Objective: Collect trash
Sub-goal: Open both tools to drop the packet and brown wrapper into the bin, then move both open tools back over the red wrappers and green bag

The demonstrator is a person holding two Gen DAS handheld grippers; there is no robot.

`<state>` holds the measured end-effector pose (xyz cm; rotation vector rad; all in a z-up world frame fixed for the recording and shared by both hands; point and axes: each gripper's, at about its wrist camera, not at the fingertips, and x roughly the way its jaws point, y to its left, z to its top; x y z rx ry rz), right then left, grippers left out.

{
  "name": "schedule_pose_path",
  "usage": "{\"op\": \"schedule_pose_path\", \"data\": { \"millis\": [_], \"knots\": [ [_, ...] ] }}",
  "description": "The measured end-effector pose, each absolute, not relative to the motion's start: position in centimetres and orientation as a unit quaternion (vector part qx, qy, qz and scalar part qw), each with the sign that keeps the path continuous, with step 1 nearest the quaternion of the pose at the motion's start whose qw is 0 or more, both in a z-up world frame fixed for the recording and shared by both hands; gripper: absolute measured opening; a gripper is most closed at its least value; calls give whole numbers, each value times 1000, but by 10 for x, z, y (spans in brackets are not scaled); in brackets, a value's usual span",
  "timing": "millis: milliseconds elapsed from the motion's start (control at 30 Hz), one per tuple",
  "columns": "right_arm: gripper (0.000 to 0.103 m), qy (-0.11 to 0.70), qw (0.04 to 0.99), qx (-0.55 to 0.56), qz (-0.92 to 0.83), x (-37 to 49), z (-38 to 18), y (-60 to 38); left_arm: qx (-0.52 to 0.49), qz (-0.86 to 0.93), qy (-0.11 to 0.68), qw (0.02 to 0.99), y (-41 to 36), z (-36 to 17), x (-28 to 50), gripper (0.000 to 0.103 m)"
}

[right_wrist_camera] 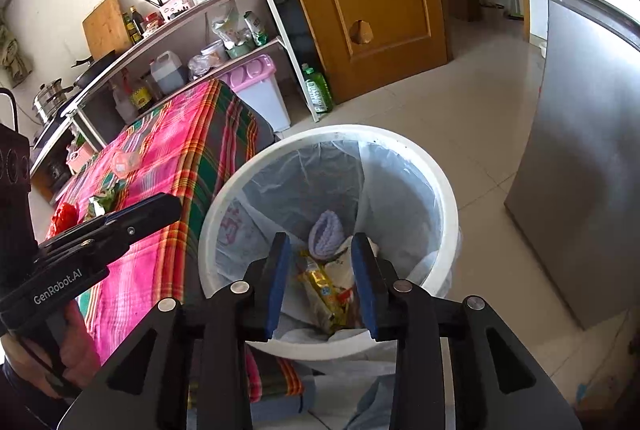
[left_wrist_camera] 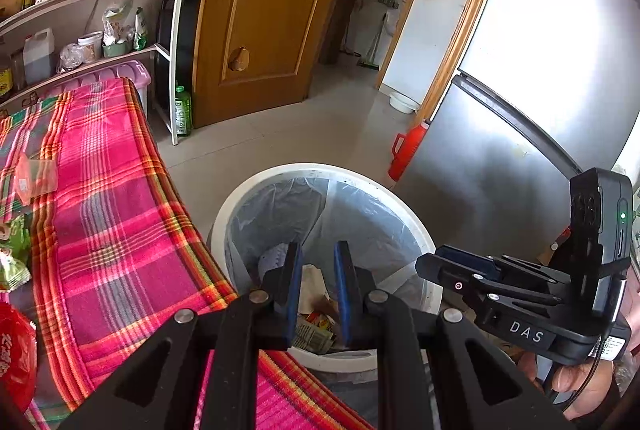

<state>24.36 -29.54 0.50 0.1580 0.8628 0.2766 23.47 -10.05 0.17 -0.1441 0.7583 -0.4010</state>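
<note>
Both the left gripper [left_wrist_camera: 317, 270] and right gripper [right_wrist_camera: 321, 262] hang over the bin [right_wrist_camera: 444, 190], jaws apart, empty (only the right view shows the yellow wrapper [right_wrist_camera: 322, 286] inside).

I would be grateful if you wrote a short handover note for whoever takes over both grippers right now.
Left gripper: open, nothing between its pads, poised over the white bin.
Right gripper: open and empty, also above the bin.
Done: wrappers, including a yellow wrapper, already lie in the bin's liner.
Left: on the plaid tablecloth beside the bin remain a clear plastic cup, green wrappers and a red bag. Pick these up and drop them in the bin.
</note>
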Motion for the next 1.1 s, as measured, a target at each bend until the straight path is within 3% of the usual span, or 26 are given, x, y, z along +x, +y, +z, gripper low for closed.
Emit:
{"op": "schedule_pose_path", "data": {
  "millis": [733, 900, 1100],
  "knots": [
    [33, 369, 903, 33, 217, 192, 53, -229, -86, -133, 315, 936, -29, 35, 163, 17],
    [33, 368, 897, 18, 243, 186, 55, -205, -97, -106, 306, 941, -3, 36, 146, 25],
    [43, 366, 892, 3, 266, 180, 54, -182, -115, -62, 305, 943, 33, 30, 128, 28]
  ]
}}
